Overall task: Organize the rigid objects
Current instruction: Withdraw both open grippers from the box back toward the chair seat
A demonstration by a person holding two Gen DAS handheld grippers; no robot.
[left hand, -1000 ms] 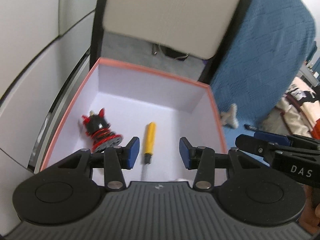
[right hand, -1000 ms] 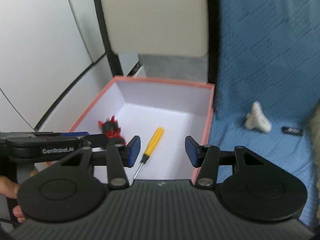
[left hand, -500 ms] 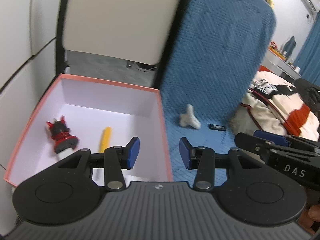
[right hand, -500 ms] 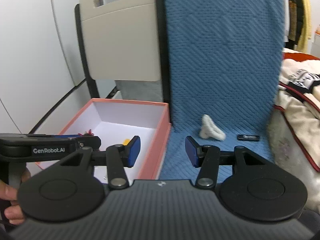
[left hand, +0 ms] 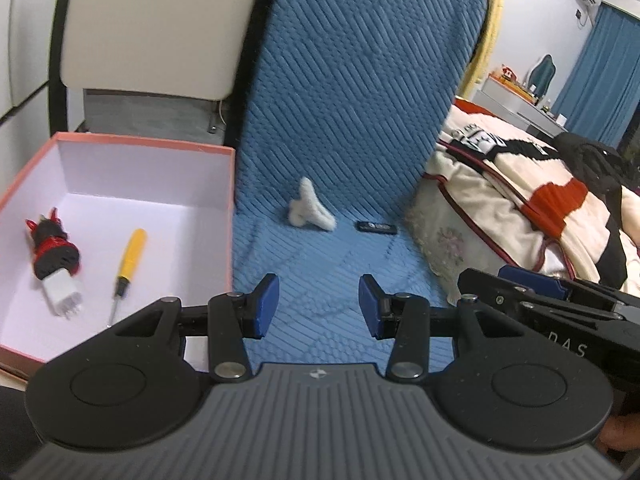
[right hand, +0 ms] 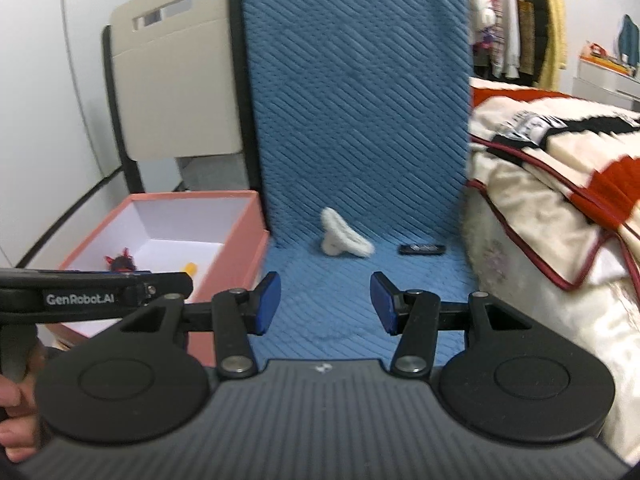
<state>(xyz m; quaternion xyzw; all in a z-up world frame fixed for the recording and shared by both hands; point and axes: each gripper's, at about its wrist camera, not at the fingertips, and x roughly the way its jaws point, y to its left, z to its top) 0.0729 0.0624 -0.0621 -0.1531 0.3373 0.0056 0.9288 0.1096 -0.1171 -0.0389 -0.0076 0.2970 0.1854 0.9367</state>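
Observation:
A pink box with a white inside stands left of a blue-covered chair seat. In it lie a red-and-black toy part and a yellow screwdriver. A white fuzzy object and a small black stick lie at the back of the seat; they also show in the right wrist view, the white object and the black stick. My left gripper and right gripper are both open and empty above the seat's front. The box sits to the right gripper's left.
A beige chair back stands behind the box. A cream, red and black blanket is piled on the right. White wall panels are to the left. Clothes hang far behind.
Both grippers have swung right, from over the box to over the blue seat. The white object and black stick have moved toward the middle of both views. Both stay open.

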